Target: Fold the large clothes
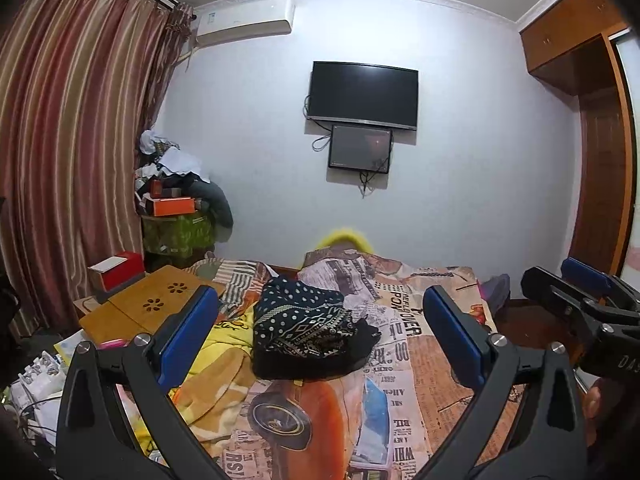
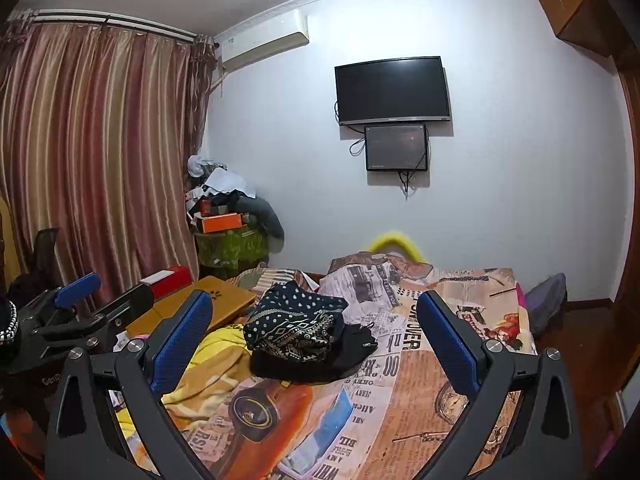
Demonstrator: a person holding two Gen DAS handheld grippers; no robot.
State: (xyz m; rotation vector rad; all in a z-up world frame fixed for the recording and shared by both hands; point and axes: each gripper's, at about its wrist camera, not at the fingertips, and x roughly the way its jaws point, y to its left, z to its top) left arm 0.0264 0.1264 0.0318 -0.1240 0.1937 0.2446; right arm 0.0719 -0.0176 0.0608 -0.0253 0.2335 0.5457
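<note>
A folded dark garment with white dots and a geometric border (image 1: 304, 316) (image 2: 294, 326) lies on a black garment (image 1: 320, 364) (image 2: 316, 364) in the middle of the bed. My left gripper (image 1: 320, 300) hovers open above the near part of the bed, short of the pile, with nothing between its blue pads (image 1: 188, 336). My right gripper (image 2: 313, 298) is open too and holds nothing; it also shows at the right edge of the left wrist view (image 1: 560, 278). The left gripper (image 2: 100, 294) appears at the left of the right wrist view.
The bed sheet (image 1: 432, 364) has a newspaper and orange car print. A yellow blanket (image 1: 216, 364) is bunched at the left. A wooden lap table (image 1: 152, 304) and red box (image 1: 118, 272) sit beyond it. A cluttered stand (image 1: 176, 208) fills the corner; a wardrobe (image 1: 600, 160) stands right.
</note>
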